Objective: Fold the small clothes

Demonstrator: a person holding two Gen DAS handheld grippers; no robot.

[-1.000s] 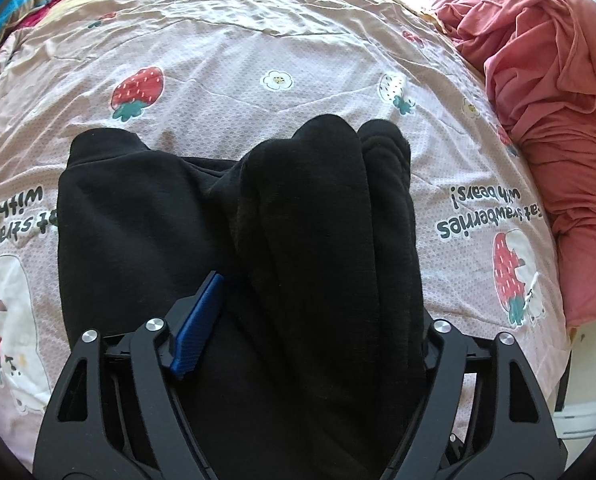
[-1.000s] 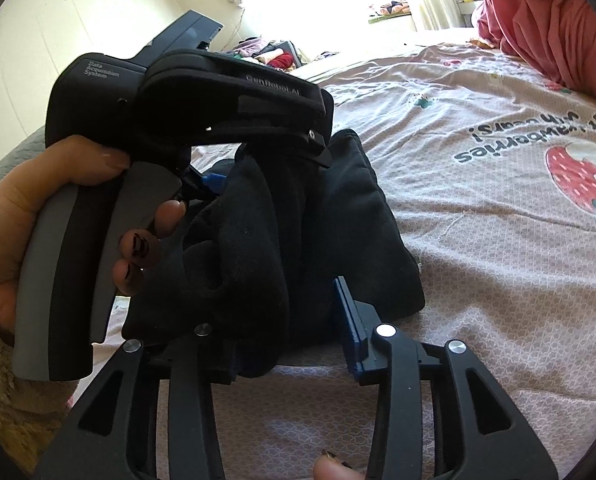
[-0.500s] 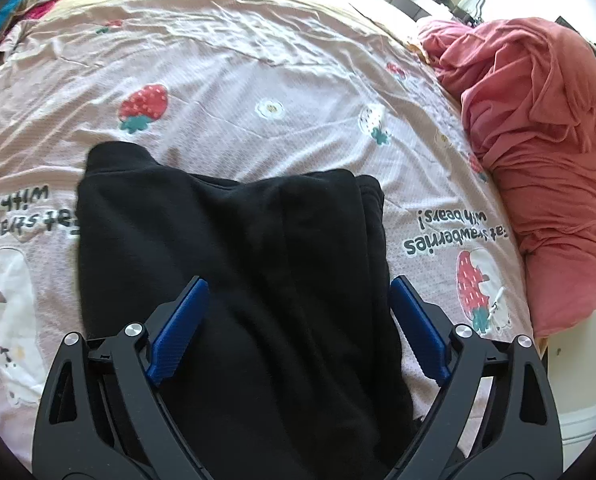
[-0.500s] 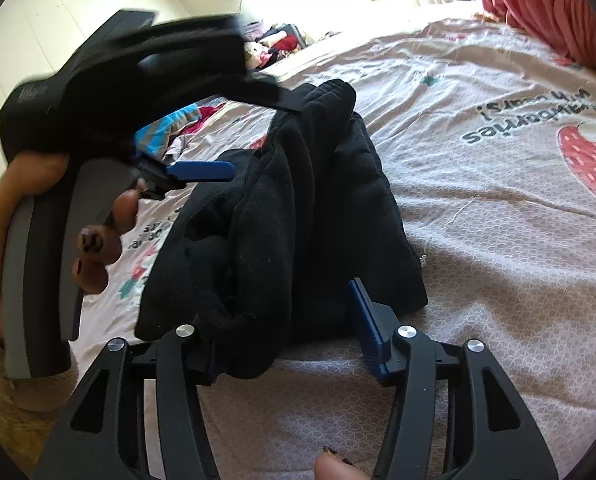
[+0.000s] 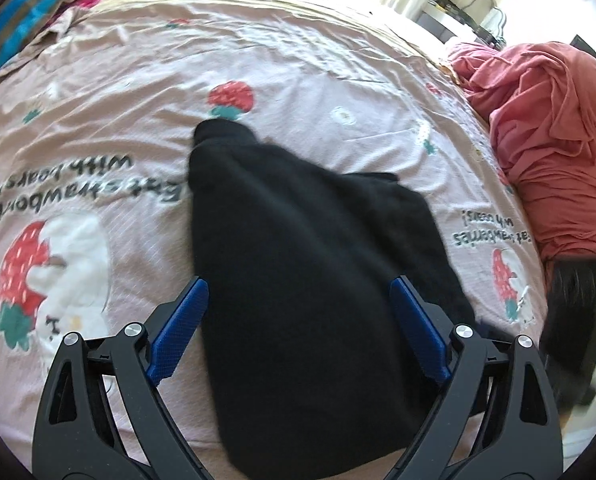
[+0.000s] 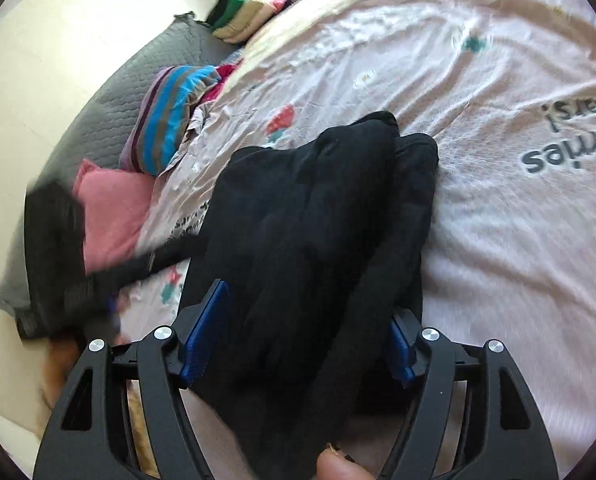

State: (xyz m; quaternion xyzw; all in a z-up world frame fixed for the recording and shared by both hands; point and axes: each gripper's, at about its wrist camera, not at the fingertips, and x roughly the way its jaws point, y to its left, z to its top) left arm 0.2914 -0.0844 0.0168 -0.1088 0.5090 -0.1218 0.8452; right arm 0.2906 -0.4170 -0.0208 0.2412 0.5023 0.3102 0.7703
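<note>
A black fleece garment (image 5: 309, 280) lies folded on the pink strawberry-print bedspread (image 5: 298, 80). My left gripper (image 5: 298, 320) hovers over its near end, open, with the blue pads wide apart on either side of the cloth and not pressing it. In the right wrist view the same garment (image 6: 317, 220) shows thick stacked folds. My right gripper (image 6: 303, 336) straddles its near end with jaws opening; the cloth sits between the pads, loose. The left gripper (image 6: 58, 260) appears there as a dark blur at the left. The right gripper (image 5: 569, 320) is a blur at the right edge.
A heap of coral-red clothing (image 5: 557, 140) lies on the bed's right side. A striped blue cloth (image 6: 170, 116), a pink folded piece (image 6: 114, 216) and a grey quilted pad (image 6: 138, 80) sit to the left. Folded clothes (image 6: 250, 12) are stacked at the back.
Both grippers have widened and let go of the raised black fold, which now lies flat. The left gripper has swung off to the left of the right wrist view. Both views have pulled back.
</note>
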